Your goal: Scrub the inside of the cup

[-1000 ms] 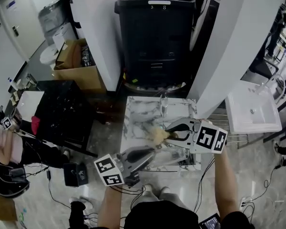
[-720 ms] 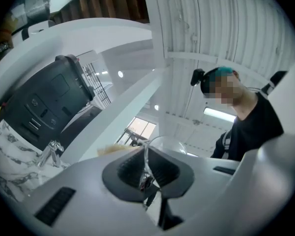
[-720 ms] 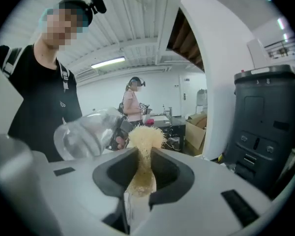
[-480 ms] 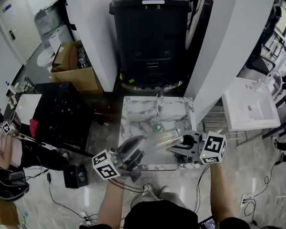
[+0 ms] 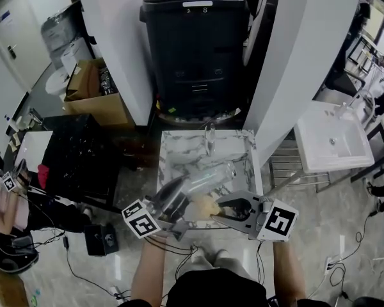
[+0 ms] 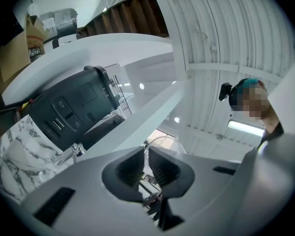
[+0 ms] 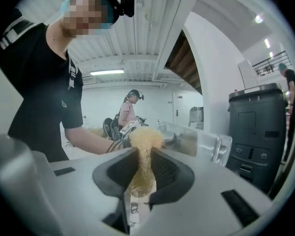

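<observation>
My right gripper [image 7: 143,168] has its 2 jaws about half closed on a yellow sponge [image 7: 145,140]. They squeeze its lower part, so the fluffy top stands clear of the fingertips. My left gripper [image 6: 146,157] is almost fully closed, its pads pinching the thin clear rim of the cup [image 5: 208,174].

The cup hangs in the air over the near part of the marble table [image 5: 176,149]. It lies nearly on its side, mouth at my left jaws and base pointing away and to the right. The sponge is outside it, just beside the wall on my side, not in the mouth.

As I judge it, the step in hand is getting the sponge into the cup. To do that well I should turn the mouth toward my right gripper, then line the sponge up with the cup's length before pushing, so it goes in straight and doesn't catch the rim. Only the free top of the sponge should meet the wall; my hard jaws should stay off it. With just 1 pinch on a thin rim, a hard shove could lever the cup out, so I would press lightly, work round the wall, then reach the bottom.

Beyond the table stands a black bin [image 5: 198,50], and a white basin [image 5: 333,142] sits off to the right.
</observation>
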### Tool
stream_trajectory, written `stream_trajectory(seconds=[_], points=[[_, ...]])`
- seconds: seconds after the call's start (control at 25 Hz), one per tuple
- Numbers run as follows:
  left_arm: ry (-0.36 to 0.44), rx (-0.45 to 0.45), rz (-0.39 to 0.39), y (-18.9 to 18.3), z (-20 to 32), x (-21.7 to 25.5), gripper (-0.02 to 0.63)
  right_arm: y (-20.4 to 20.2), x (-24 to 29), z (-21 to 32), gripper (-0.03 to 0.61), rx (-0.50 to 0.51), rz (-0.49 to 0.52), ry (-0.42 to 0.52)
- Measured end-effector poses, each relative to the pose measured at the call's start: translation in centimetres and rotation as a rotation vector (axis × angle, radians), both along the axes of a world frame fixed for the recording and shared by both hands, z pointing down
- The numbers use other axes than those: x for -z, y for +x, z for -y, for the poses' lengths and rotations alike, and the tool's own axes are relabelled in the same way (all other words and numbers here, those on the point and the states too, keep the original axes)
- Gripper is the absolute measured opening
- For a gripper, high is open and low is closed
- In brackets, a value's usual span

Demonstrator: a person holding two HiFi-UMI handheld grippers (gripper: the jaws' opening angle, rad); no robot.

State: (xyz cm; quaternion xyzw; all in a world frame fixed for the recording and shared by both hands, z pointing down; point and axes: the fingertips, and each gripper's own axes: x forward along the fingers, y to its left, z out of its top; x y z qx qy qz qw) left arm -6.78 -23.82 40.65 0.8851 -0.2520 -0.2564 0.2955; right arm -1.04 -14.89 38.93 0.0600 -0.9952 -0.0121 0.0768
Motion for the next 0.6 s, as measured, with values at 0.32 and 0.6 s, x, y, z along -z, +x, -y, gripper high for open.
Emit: stream_trajectory(seconds=[0.32, 0.6], points=[[0.089, -0.178, 0.145, 0.2, -3.5, -0.7, 0.028, 1.1, 5.3, 1.5, 0.086, 0.108, -0.162, 0.208], [0.227, -0.334, 0.138, 0.9, -7.2, 0.8, 0.028, 2.2, 2.6, 3.9, 0.086, 0.215, -0.327, 0.093]])
